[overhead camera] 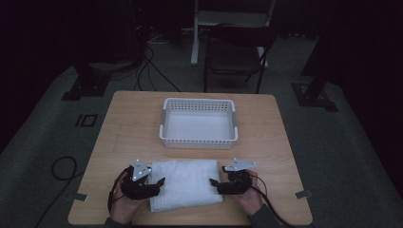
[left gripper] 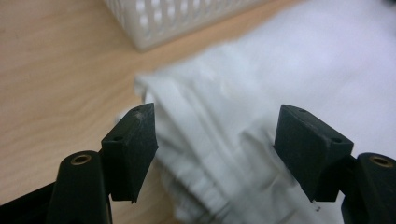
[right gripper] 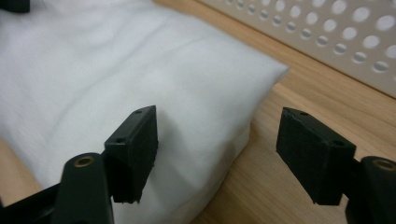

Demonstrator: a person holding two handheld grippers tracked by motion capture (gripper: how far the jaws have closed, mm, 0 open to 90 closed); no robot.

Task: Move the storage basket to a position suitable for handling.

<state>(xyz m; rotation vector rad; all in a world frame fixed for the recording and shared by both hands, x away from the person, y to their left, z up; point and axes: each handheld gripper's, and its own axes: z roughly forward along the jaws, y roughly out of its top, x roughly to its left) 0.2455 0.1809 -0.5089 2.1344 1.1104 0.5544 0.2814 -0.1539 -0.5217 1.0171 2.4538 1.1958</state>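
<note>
A folded white towel [overhead camera: 186, 183] lies on the wooden table [overhead camera: 128, 128] near its front edge. My left gripper [overhead camera: 158, 183] sits at the towel's left edge, jaws apart, with the layered folds [left gripper: 210, 149] lying between the pads untouched. At the towel's right edge is my right gripper [overhead camera: 214, 183], also open. In the right gripper view its left pad [right gripper: 133, 149] hovers over the towel's corner [right gripper: 187, 116] and its right pad [right gripper: 313, 154] stands over bare wood. Behind the towel stands an empty white perforated basket [overhead camera: 198, 137].
The basket's wall [left gripper: 154, 23] is close ahead in the left gripper view, and the same basket's wall [right gripper: 336, 32] fills the top right of the right gripper view. A dark chair [overhead camera: 235, 52] and cables [overhead camera: 147, 66] lie on the floor beyond the table.
</note>
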